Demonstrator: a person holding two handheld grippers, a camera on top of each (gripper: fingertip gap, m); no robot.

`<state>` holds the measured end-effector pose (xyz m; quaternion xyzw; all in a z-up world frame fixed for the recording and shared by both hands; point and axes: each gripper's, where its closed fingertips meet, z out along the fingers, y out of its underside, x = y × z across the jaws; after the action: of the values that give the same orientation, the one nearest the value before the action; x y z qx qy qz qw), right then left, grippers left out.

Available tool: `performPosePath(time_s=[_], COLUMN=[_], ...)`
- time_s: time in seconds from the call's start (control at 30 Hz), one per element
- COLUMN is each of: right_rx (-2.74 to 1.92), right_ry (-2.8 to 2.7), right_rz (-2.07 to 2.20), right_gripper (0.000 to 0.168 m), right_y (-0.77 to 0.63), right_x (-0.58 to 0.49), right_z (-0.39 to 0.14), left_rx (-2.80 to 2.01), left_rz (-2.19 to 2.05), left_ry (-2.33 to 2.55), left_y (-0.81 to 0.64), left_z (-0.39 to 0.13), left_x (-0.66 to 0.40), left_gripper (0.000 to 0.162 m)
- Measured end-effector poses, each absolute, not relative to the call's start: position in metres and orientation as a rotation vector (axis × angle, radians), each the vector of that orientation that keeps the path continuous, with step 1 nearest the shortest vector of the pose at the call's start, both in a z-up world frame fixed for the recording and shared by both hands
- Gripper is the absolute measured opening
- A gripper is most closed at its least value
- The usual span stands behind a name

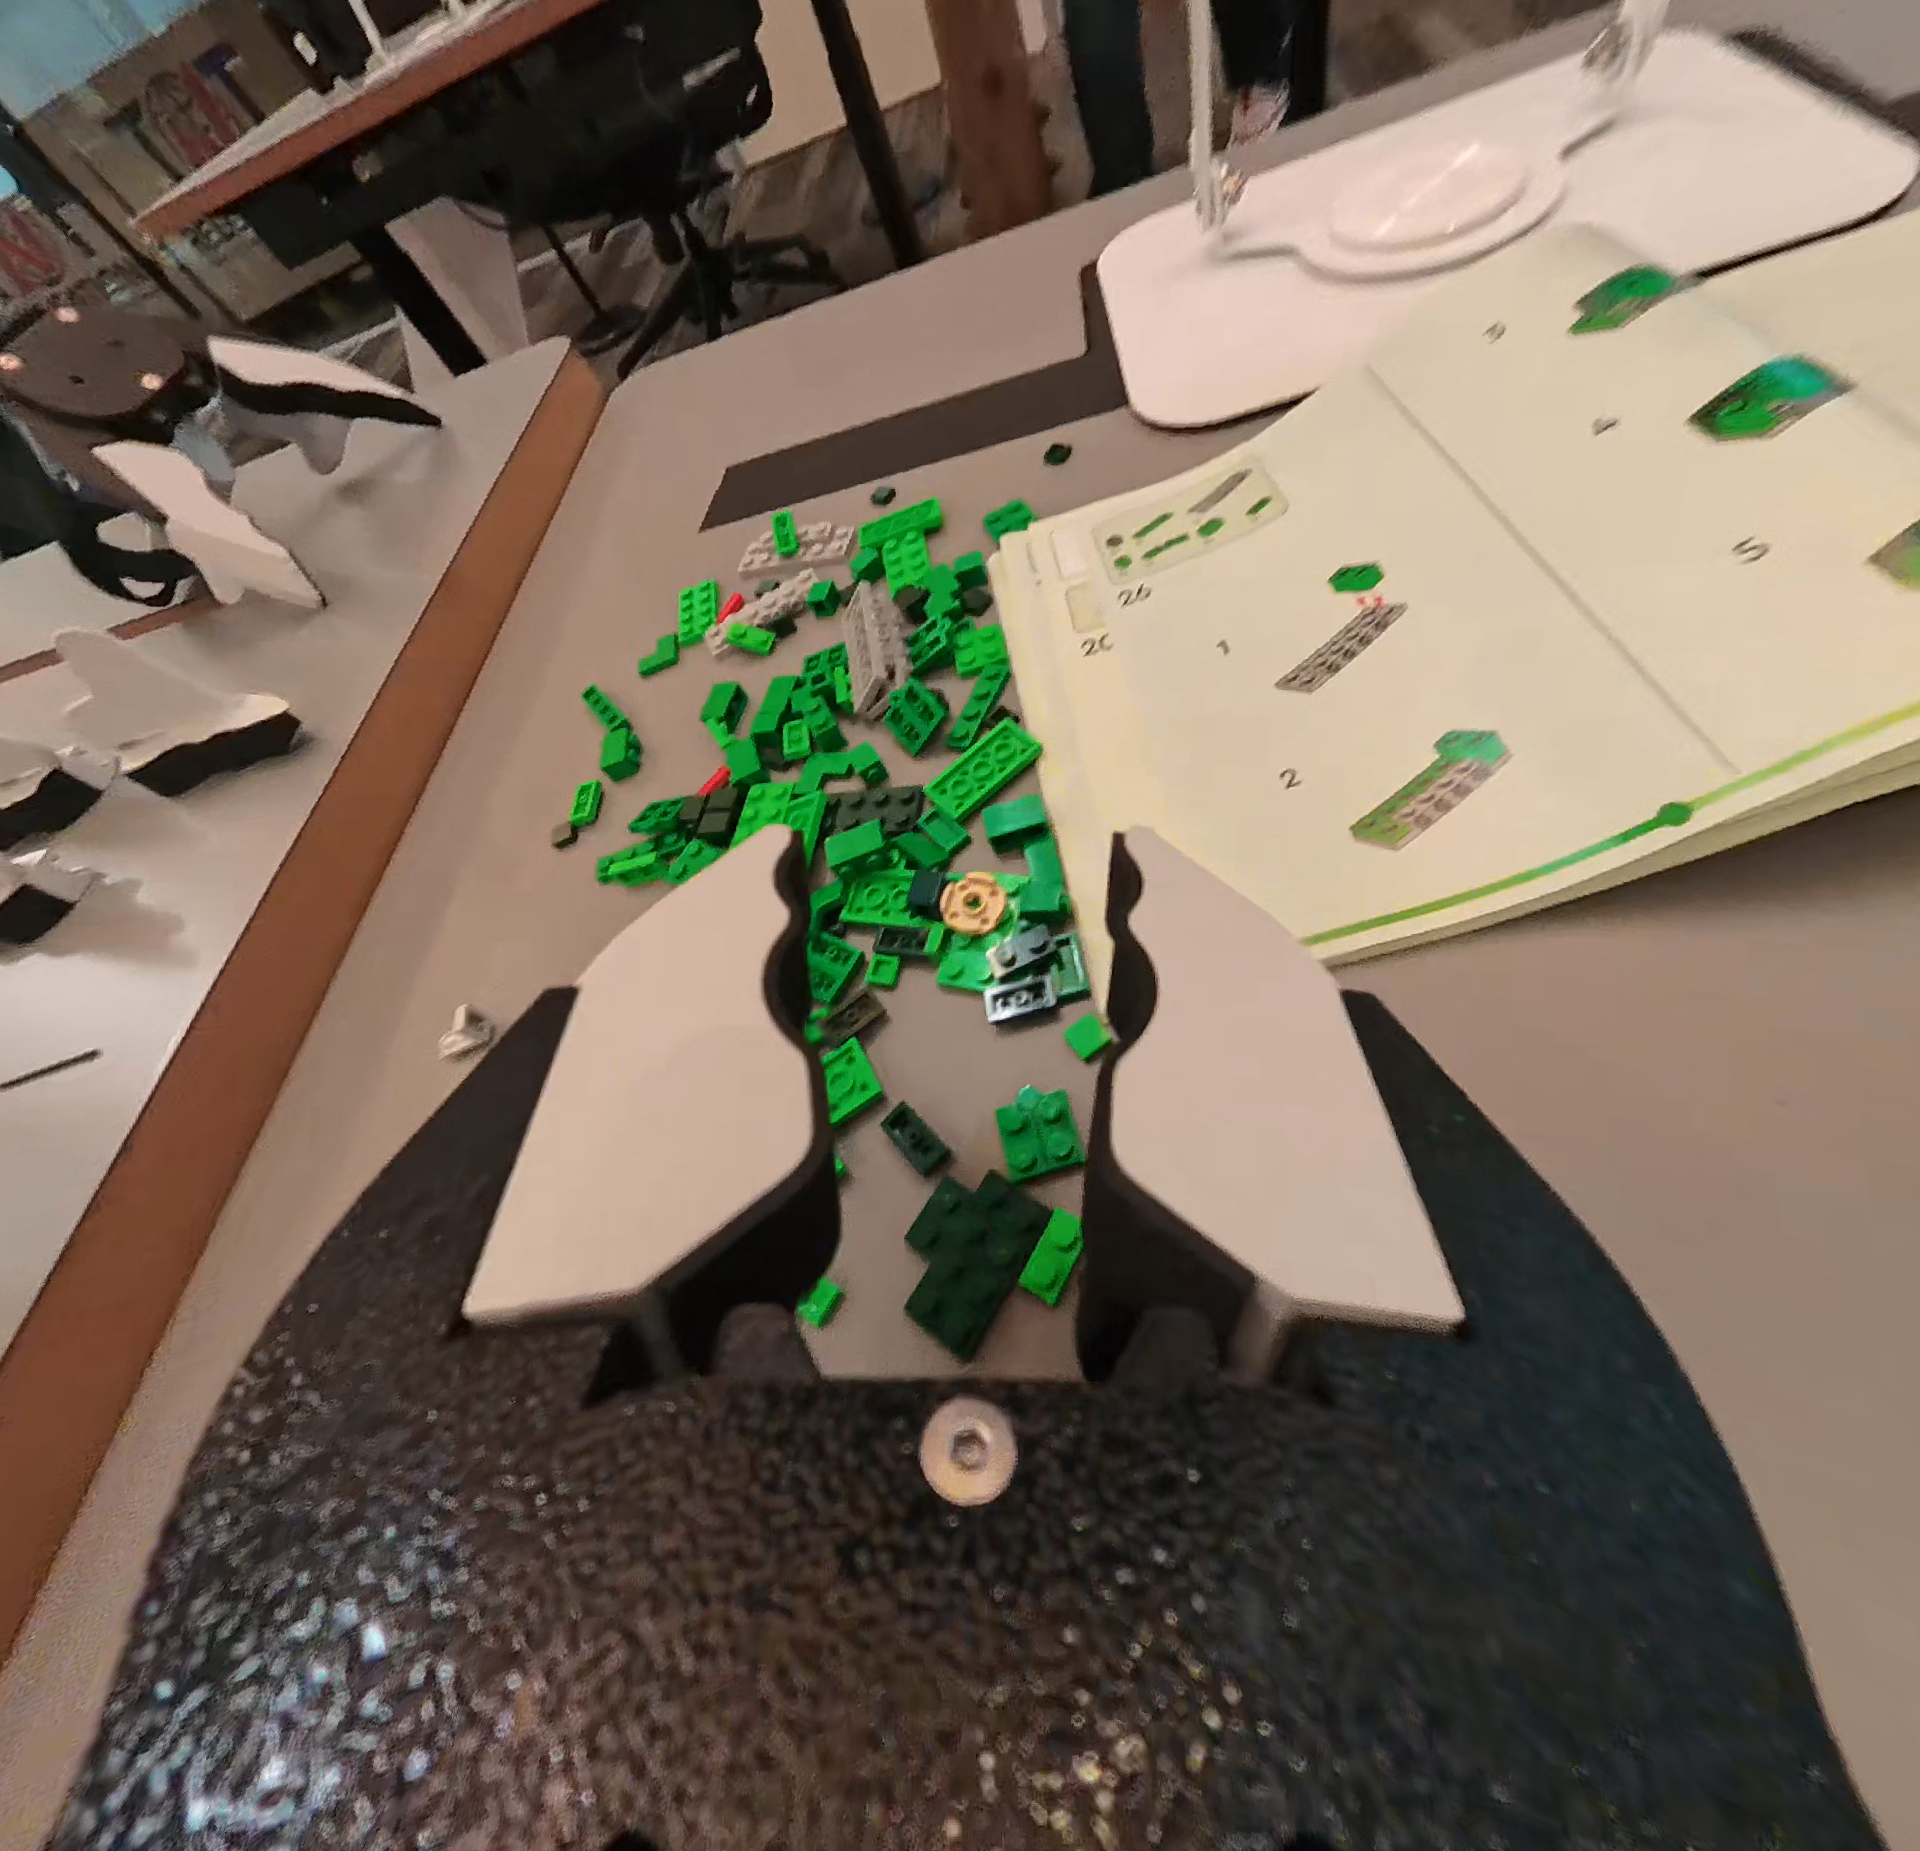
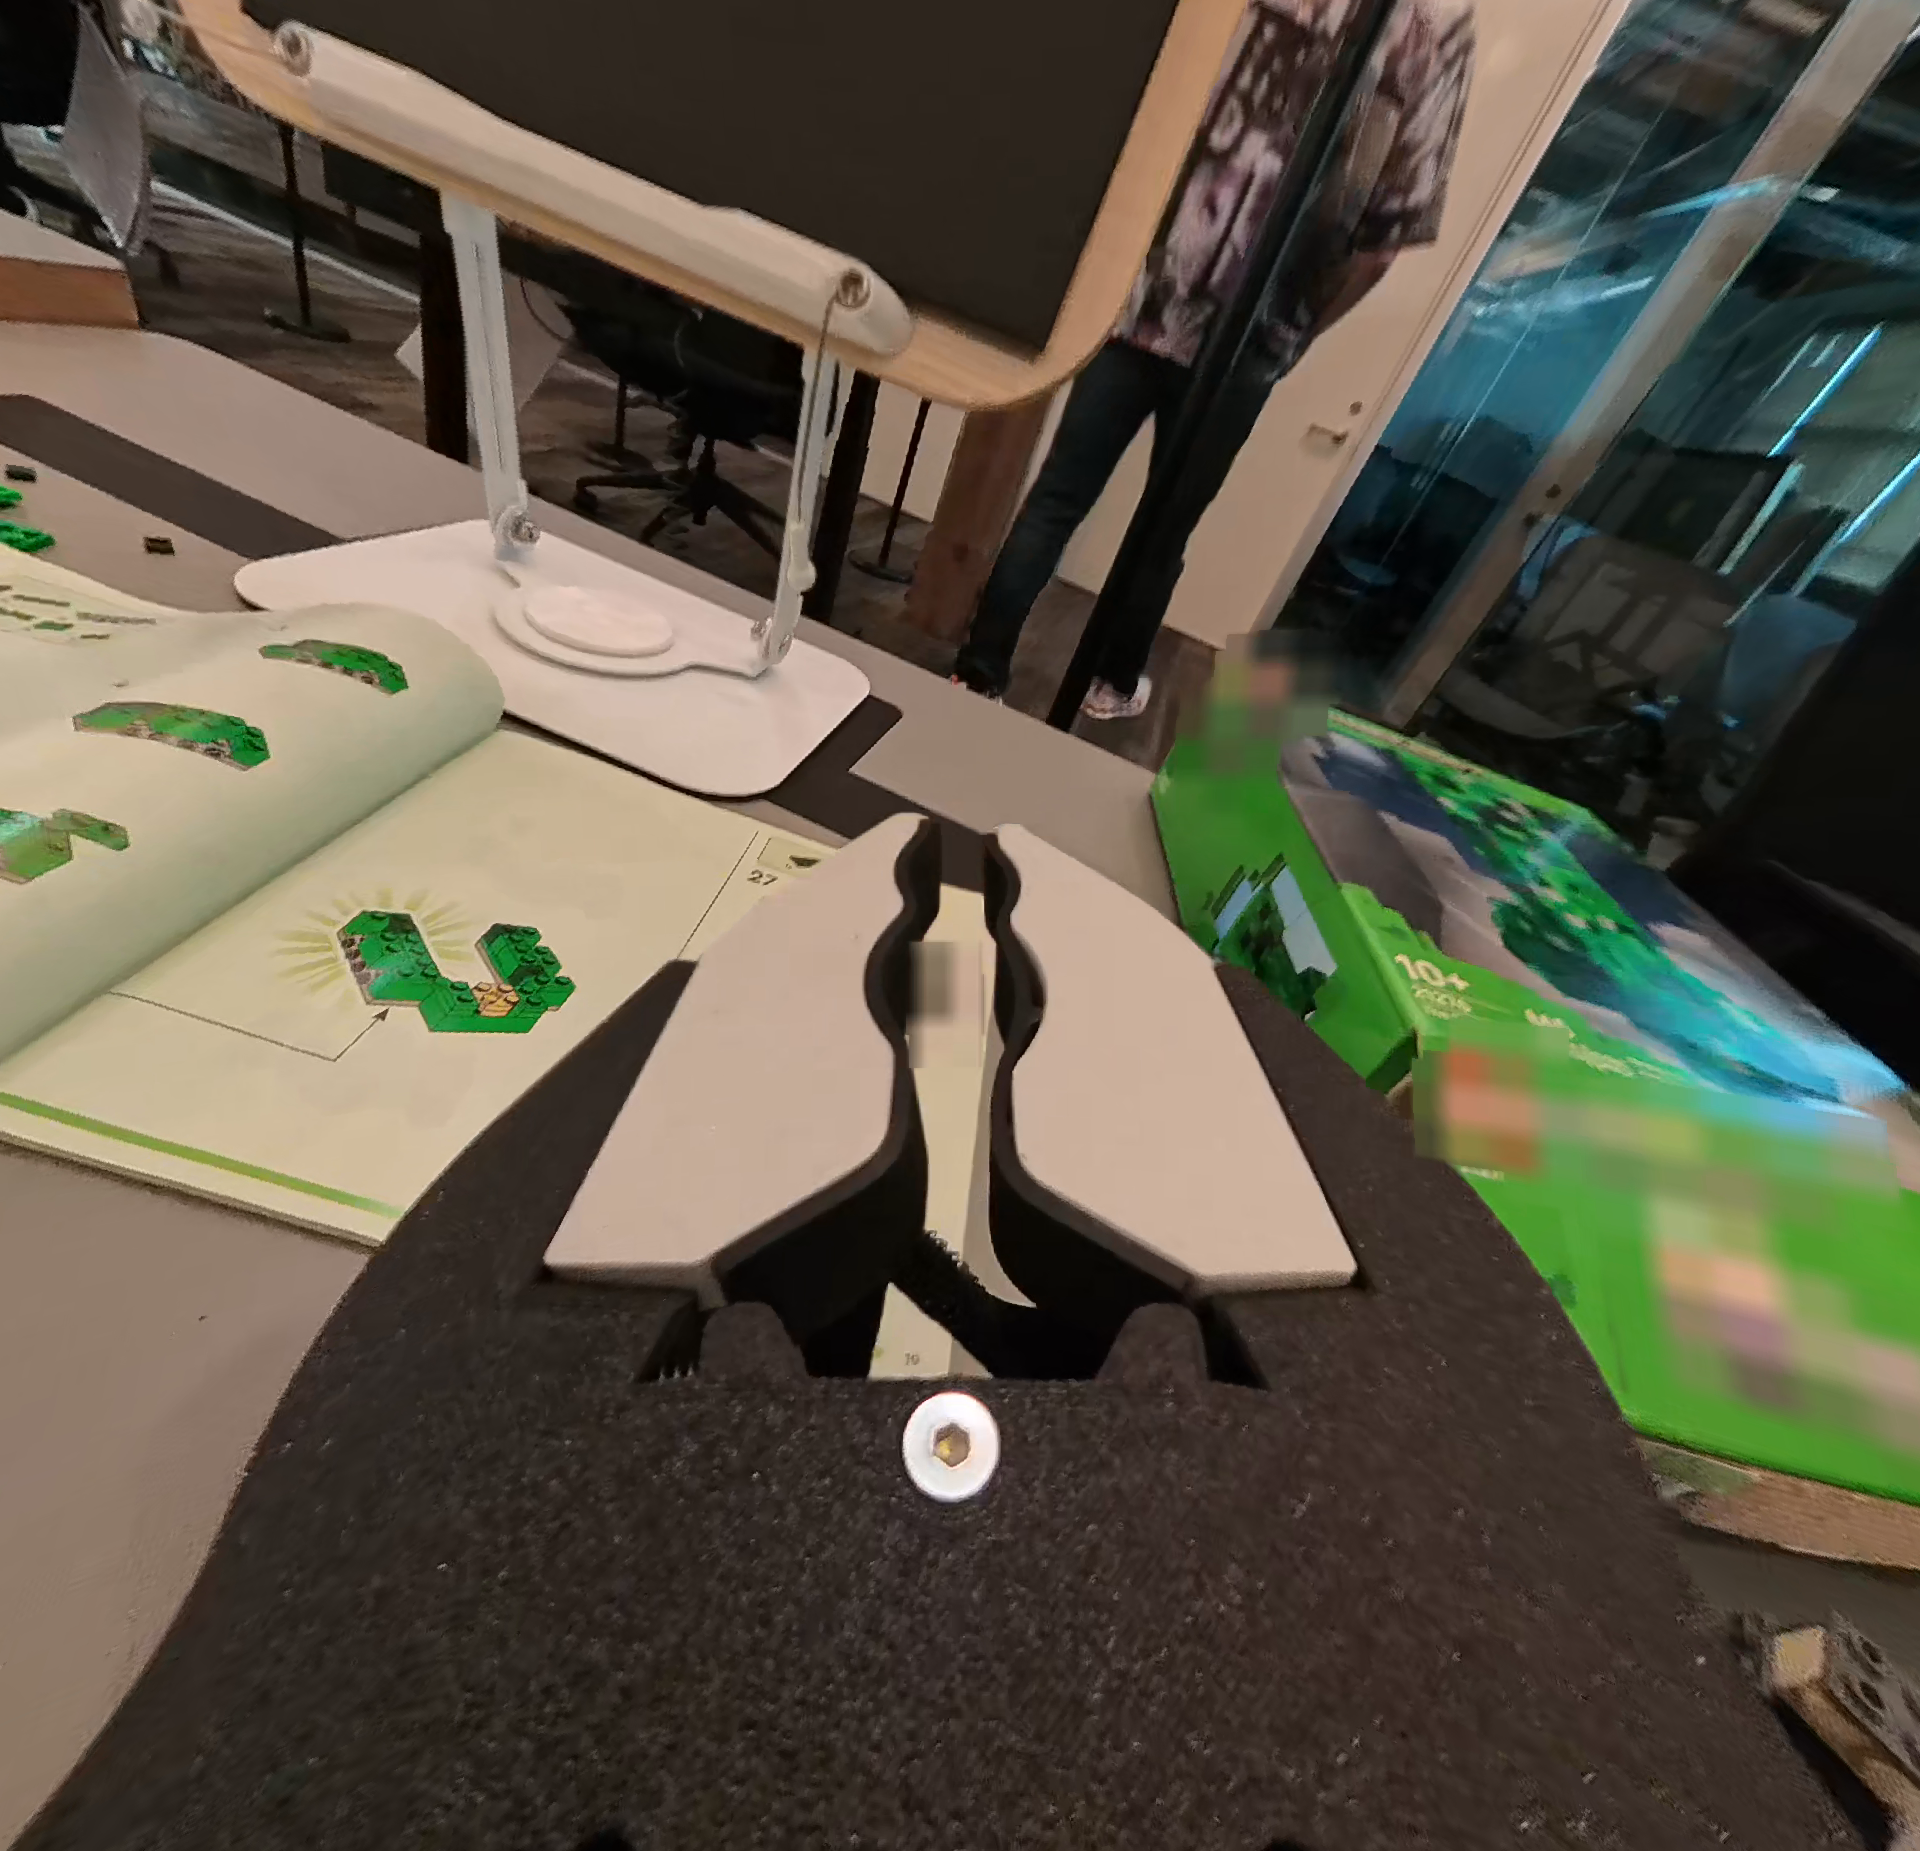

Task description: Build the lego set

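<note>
A pile of loose green, dark green and grey lego pieces (image 1: 831, 721) lies on the grey table, with a tan round piece (image 1: 971, 902) among them. My left gripper (image 1: 956, 856) is open and empty, hovering over the near end of the pile. The open instruction booklet (image 1: 1455, 638) lies right of the pile; it also shows in the right wrist view (image 2: 343, 908). My right gripper (image 2: 961, 845) is nearly closed with a narrow gap and holds nothing, above the booklet's right page.
A white lamp base (image 1: 1403, 243) stands behind the booklet, also seen in the right wrist view (image 2: 623, 648). The green lego box (image 2: 1558, 1022) lies at the right. A person (image 2: 1195, 399) stands beyond the table. The table's brown left edge (image 1: 343, 814) is near the pile. Some 35 cm of space lies between my two pairs of fingers. About 5 cm separates my left fingertips from the tan round piece (image 1: 971, 902).
</note>
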<state>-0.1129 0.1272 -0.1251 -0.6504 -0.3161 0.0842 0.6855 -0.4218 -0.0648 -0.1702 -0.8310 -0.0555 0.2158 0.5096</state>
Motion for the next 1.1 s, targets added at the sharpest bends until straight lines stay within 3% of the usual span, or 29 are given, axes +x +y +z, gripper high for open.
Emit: performPosePath(time_s=[0.13,0.27,0.57,1.1], right_rx=[-1.434,-1.584,-1.769,-1.872], right_ry=[-0.855,-1.123,-1.454,-1.710], right_rz=[0.299,0.584,0.593,0.385], right_gripper=[0.000,0.000,0.000,0.000], right_y=[0.106,0.072,0.073,0.056], right_x=[-0.135,-0.186,-0.264,-0.299], right_z=[-0.125,-0.142,-0.178,-0.226], left_rx=[-1.878,-1.725,-1.632,-1.593], left_rz=[0.421,0.444,0.471,0.426], left_ry=[-0.136,-0.218,-0.307,-0.312], left_y=[-0.058,-0.067,-0.083,-0.083], left_z=[-0.156,-0.139,-0.130,-0.129], left_x=[-0.410,-0.428,-0.458,-0.464], left_gripper=[0.037,0.000,0.000,0.000])
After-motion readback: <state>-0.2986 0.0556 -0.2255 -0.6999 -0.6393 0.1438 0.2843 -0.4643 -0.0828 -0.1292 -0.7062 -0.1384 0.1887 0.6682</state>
